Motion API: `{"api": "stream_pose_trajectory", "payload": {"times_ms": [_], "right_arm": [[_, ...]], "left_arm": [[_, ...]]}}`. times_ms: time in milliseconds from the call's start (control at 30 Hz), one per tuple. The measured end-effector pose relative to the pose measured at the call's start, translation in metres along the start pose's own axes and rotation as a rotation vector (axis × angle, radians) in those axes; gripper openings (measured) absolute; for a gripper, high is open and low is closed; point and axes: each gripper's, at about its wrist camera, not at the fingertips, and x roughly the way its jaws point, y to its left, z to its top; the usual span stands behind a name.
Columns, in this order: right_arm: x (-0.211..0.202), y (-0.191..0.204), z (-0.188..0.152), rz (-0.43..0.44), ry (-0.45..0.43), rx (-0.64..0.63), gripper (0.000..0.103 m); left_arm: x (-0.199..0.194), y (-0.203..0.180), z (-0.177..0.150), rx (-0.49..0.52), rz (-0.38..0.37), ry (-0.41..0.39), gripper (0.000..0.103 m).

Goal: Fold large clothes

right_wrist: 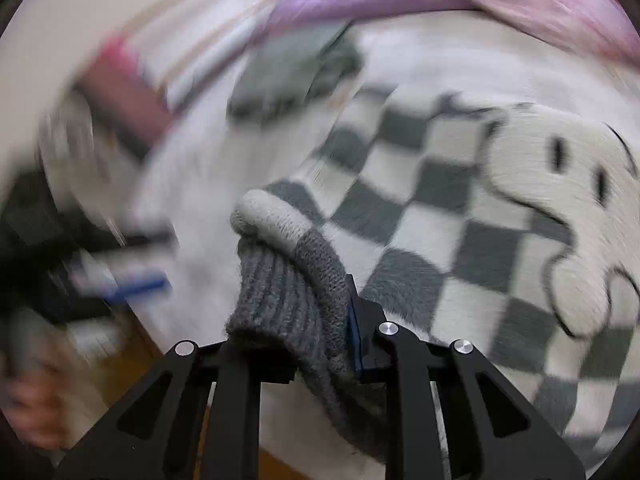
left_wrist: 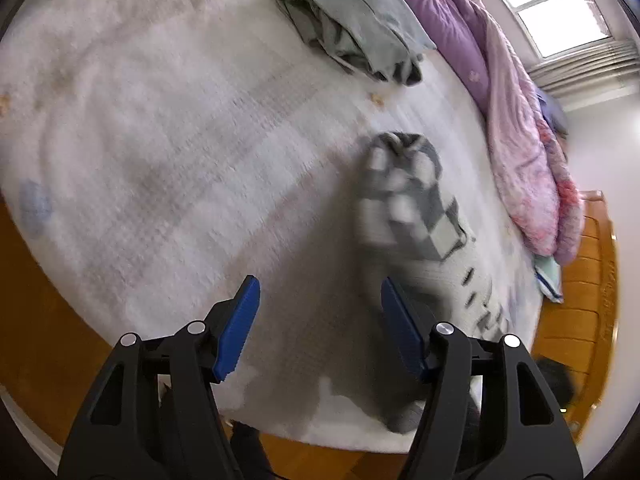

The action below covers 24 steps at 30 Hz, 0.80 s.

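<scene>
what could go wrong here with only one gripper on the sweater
The right hand-held gripper pinches only the grey ribbed cuff of the checkered sweater, so the knit may stretch or slip free. The left hand-held gripper is open and holds nothing, so the sweater may bunch rather than fold flat. Dragged further, it might snag the grey-green garment lying on the bed.

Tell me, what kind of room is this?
Most likely a bedroom. A wide bed with a fluffy white cover fills the view, a rumpled purple-and-pink quilt is heaped along its far side, and a bright window lights the wall behind.
</scene>
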Motion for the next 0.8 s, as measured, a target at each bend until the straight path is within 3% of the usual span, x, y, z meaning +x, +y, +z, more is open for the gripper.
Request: {"api": "stream_pose_trajectory", "payload": {"times_ms": [133, 267, 433, 467, 567, 700, 800], "right_arm": [[-0.07, -0.053, 0.011, 0.094, -0.15, 0.27, 0.017], [-0.138, -0.117, 0.003, 0.154, -0.293, 0.499, 0.017], [-0.217, -0.182, -0.03, 0.091, -0.467, 0.686, 0.016], [-0.224, -0.192, -0.038, 0.082, -0.478, 0.718, 0.016], [-0.244, -0.234, -0.084, 0.008, -0.502, 0.867, 0.016], [-0.25, -0.273, -0.136, -0.087, -0.487, 1.023, 0.016], [-0.238, -0.303, -0.168, -0.161, -0.404, 1.12, 0.017]], "left_arm": [[0.016, -0.035, -0.009, 0.055, -0.011, 0.04, 0.064], [0.041, -0.106, -0.037, 0.195, -0.05, 0.094, 0.064], [0.08, -0.184, -0.085, 0.341, -0.107, 0.18, 0.066], [0.086, -0.195, -0.093, 0.36, -0.11, 0.195, 0.072], [0.108, -0.225, -0.124, 0.425, -0.119, 0.243, 0.075], [0.138, -0.243, -0.158, 0.483, -0.076, 0.31, 0.077], [0.156, -0.244, -0.179, 0.52, -0.038, 0.339, 0.082]]}}
